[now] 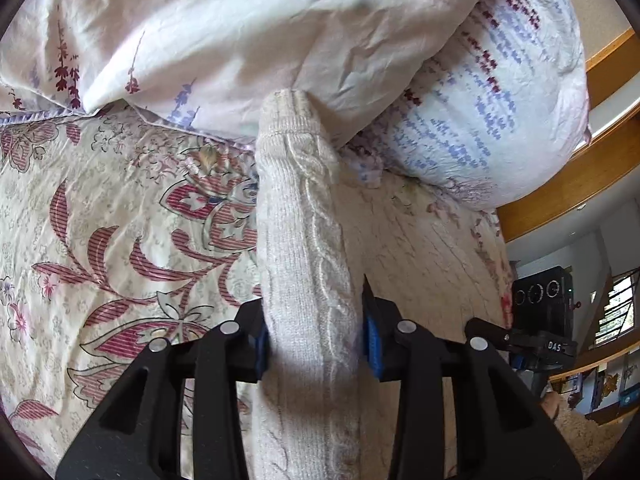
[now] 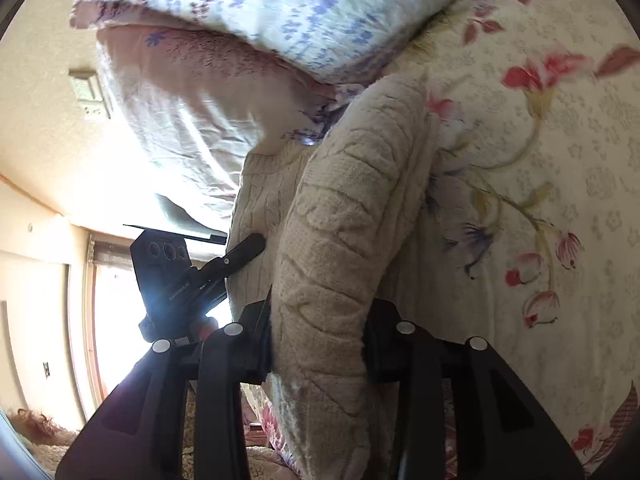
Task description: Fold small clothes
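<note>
A cream cable-knit garment (image 1: 300,240) runs up between the jaws of my left gripper (image 1: 316,340), whose blue pads press on its two sides. Its far end reaches the pillow. In the right wrist view a cream fleecy fold (image 2: 352,200) fills my right gripper (image 2: 318,340), which is shut on it. The knit side (image 2: 260,200) lies against that fold on its left, where a black finger (image 2: 244,254) of the left gripper touches it. I cannot tell whether knit and fleece are one piece. A finger (image 1: 488,330) of the right gripper shows at the right edge.
The garment lies on a floral bedspread (image 1: 120,220), also seen as (image 2: 540,160). A pale pillow (image 1: 240,32) and a blue-patterned pillow (image 1: 480,120) are stacked just beyond it. A wooden bed frame (image 1: 580,168) stands at the right. A bright window (image 2: 112,320) is at the left.
</note>
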`<state>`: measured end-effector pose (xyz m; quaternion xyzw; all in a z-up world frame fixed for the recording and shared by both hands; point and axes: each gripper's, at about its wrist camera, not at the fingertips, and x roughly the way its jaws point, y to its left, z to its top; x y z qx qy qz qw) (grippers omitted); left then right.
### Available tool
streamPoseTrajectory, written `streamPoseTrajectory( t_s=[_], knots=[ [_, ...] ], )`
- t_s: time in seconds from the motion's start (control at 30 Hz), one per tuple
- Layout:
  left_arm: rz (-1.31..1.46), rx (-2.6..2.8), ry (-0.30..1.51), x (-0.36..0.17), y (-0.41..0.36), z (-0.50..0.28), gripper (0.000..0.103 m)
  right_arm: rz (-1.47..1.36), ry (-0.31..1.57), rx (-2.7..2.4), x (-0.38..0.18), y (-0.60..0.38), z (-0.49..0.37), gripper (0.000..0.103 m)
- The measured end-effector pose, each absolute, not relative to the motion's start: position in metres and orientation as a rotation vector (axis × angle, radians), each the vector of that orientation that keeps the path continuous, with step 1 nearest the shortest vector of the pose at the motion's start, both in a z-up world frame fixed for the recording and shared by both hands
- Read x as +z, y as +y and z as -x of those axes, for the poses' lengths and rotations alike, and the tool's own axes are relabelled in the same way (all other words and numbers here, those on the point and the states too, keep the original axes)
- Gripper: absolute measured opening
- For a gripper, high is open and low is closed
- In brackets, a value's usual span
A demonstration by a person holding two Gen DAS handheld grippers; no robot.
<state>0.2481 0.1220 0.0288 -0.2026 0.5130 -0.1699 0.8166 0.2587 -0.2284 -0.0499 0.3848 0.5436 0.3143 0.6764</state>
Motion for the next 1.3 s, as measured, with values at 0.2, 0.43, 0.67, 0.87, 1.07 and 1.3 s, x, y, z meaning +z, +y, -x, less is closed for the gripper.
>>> streamPoseTrajectory(
  t_s=[0.2,0.43,0.67,0.87,1.07,1.3],
  knots=[
    [0.488,-0.287,1.072,0.025,0.138,-0.235,0.056,-0.77,1.234,0.651,-0.036,-0.223,-0.263,0.051],
    [0.317,-0.292,0.929,0.08,0.131,-0.195,0.063,-0.9,1.16,0.562,-0.034,-0.258,-0.284,0.064],
    [0.206,-0.401,0.954,0.077,0.059,-0.2,0.075,-0.768,1.16,0.5,-0.028,-0.242,-0.307,0.01],
    [0.16,-0.4,1.003,0.06,0.047,-0.203,0.075,-0.685,1.196,0.424,-0.039,-0.251,-0.309,0.009],
    [0.076,-0.386,1.008,0.053,0.031,-0.206,0.079,-0.611,1.204,0.427,-0.05,-0.236,-0.312,0.01],
    [0.184,-0.461,0.953,0.087,0.055,-0.176,0.079,-0.692,1.111,0.548,0.004,-0.27,-0.242,0.078]
  ],
)
